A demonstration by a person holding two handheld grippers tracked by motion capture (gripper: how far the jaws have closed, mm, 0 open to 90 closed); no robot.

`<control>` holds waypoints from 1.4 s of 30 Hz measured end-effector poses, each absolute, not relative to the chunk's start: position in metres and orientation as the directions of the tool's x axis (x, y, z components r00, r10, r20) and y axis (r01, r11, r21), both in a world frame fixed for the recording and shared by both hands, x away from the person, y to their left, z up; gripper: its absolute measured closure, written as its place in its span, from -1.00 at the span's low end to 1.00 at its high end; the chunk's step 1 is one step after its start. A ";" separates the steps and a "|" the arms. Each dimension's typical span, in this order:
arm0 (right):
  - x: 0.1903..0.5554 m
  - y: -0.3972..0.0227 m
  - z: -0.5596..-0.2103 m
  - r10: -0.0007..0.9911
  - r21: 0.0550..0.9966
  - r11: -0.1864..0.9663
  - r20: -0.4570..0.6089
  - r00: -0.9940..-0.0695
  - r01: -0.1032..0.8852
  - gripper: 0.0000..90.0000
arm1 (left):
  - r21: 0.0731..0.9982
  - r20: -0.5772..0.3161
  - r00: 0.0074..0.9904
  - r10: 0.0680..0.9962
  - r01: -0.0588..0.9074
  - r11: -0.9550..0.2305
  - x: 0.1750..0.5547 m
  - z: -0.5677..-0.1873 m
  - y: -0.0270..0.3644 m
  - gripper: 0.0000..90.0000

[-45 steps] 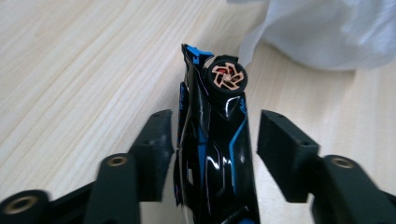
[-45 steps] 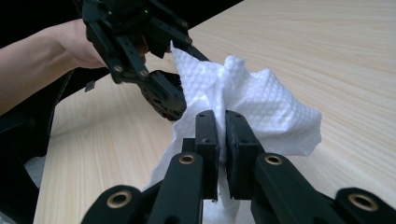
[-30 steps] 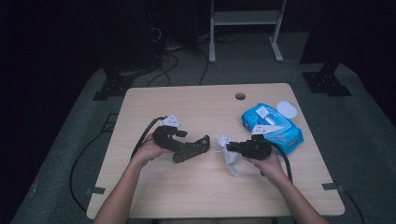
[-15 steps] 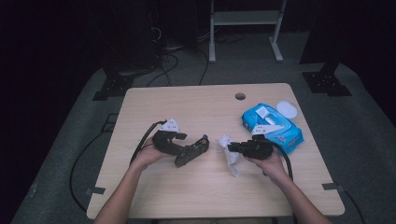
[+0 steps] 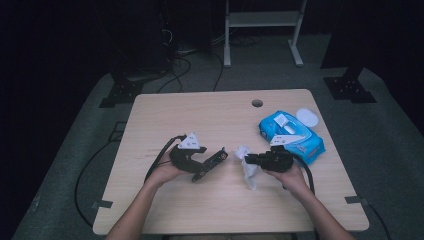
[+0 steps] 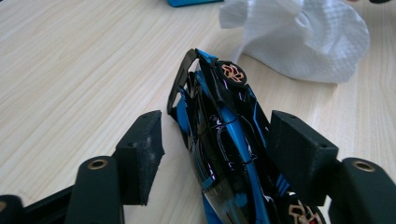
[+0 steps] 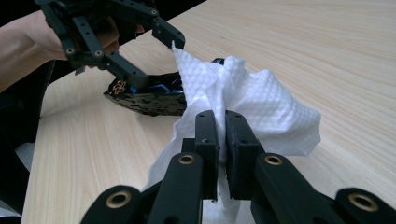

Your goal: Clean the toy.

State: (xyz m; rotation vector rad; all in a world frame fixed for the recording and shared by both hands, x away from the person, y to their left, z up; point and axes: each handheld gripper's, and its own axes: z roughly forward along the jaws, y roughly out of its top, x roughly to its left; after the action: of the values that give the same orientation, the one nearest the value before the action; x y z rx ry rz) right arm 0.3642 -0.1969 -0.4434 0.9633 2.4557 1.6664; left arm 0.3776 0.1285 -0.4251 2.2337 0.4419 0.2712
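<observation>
- The left gripper (image 5: 209, 165) sits at about 8 o'clock from the table's middle in the high view, a black angular frame with a grey three-cornered plate on top and a dark cable looping back toward the person.
- In the left gripper view a glossy black and blue toy car (image 6: 224, 140) lies on its side between the two matte, blocky foam-faced jaws. The right-hand pad lies against the car's body, while the left-hand pad stands clear of it with bare wood showing in the gap.
- These jaws have just been opening, with the car between them; they stand apart and are not clamped on it.
- The car is long and wedge-shaped, with a shiny surface, thin purple lines and a small round wheel with a copper-coloured spoked pattern at its far end.
- The right gripper (image 5: 249, 160) lies at about 5 o'clock from the table's middle, its black jaws pressed together on a white wipe (image 7: 243, 102).
- The wipe is thin and soft, embossed with a fine dimpled grid, crumpled into loose folds; one fold drapes down to the table, and its far edge reaches the car at 11 o'clock in the right gripper view.
- The table (image 5: 200, 115) is pale wood-grain laminate with rounded corners and a small round hole near its far edge.
- A blue, glossy plastic wipes pack (image 5: 292, 132) with a white flap lies at 2 o'clock, just beyond the right gripper.
</observation>
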 end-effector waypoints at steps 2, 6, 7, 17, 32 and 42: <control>0.364 -0.197 -0.444 0.498 0.849 0.238 0.310 -0.810 0.471 0.87 | 0.764 0.066 0.916 0.395 0.208 -0.611 0.376 -0.426 0.125 -0.24; 0.364 -0.199 -0.445 0.504 0.847 0.241 0.308 -0.807 0.474 0.87 | 0.747 0.060 0.915 0.400 0.224 -0.626 0.373 -0.430 0.117 -0.26; 0.364 -0.200 -0.445 0.505 0.848 0.239 0.308 -0.806 0.473 0.87 | 0.738 0.071 0.919 0.387 0.212 -0.641 0.372 -0.432 0.114 -0.27; 0.362 -0.212 -0.447 0.530 0.844 0.239 0.300 -0.793 0.479 0.86 | 0.711 0.110 0.923 0.368 0.186 -0.678 0.366 -0.448 0.097 -0.27; 0.345 -0.258 -0.457 0.618 0.803 0.302 0.245 -0.747 0.514 0.55 | 0.746 0.076 0.919 0.388 0.206 -0.634 0.359 -0.440 0.115 -0.42; 0.330 -0.287 -0.461 0.637 0.811 0.266 0.257 -0.727 0.521 0.17 | 0.755 0.086 0.906 0.414 0.212 -0.621 0.356 -0.438 0.125 -0.49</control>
State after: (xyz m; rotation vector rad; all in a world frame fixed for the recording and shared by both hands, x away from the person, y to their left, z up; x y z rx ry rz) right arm 0.3302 -0.2869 -0.4606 1.1039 2.4014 1.4632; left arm 0.3561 0.1246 -0.4385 2.2566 0.4443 0.3209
